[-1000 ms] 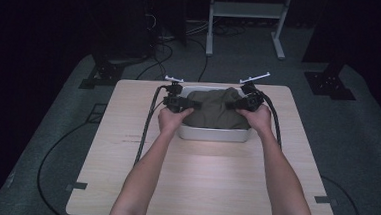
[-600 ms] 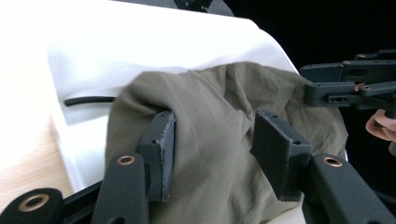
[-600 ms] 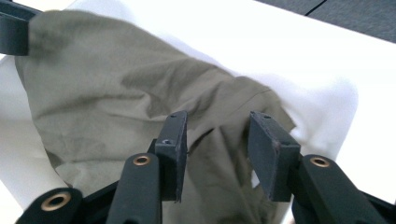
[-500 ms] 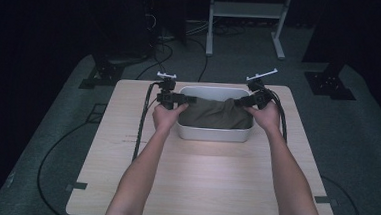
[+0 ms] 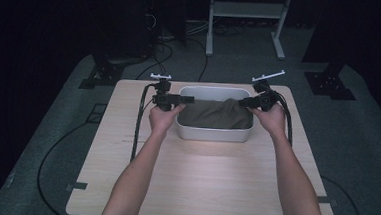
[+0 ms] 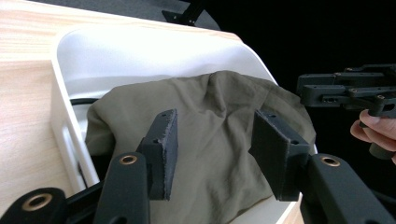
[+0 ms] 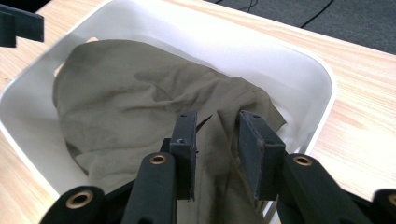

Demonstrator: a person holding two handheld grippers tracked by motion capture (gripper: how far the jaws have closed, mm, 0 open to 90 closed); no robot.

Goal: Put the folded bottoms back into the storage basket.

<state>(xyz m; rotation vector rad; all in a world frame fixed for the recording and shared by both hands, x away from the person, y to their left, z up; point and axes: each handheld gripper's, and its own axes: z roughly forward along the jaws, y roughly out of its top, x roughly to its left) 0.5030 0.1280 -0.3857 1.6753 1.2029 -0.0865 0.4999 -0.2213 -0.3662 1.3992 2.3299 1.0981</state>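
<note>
On the far half of the wooden table (image 5: 209,174) stands a white rectangular tub (image 5: 212,134), and an olive-green cloth (image 5: 218,114) lies crumpled inside it, covering most of the floor and heaping up toward the rim at the person's right end. At the tub's left end, the left gripper (image 5: 183,100) is held level in the left hand (image 5: 163,118), pointing inward over the rim; in the left gripper view its fingers (image 6: 164,144) stand apart with the cloth (image 6: 219,140) lying behind and below the gap, and neither pad presses on the fabric, so the grip is released. At the opposite end the right gripper (image 5: 245,102), held by the right hand (image 5: 273,117), points inward over the other rim. Its fingers (image 7: 184,140) have just been closing; in the right gripper view a raised fold of the cloth (image 7: 140,102) runs up into the narrow gap between the pads, but I cannot tell whether they actually pinch it. Black cables trail from both grippers over the table toward its edges. Beyond the tub, past the table's far edge, a pale metal frame (image 5: 246,21) stands on the dark floor.
</note>
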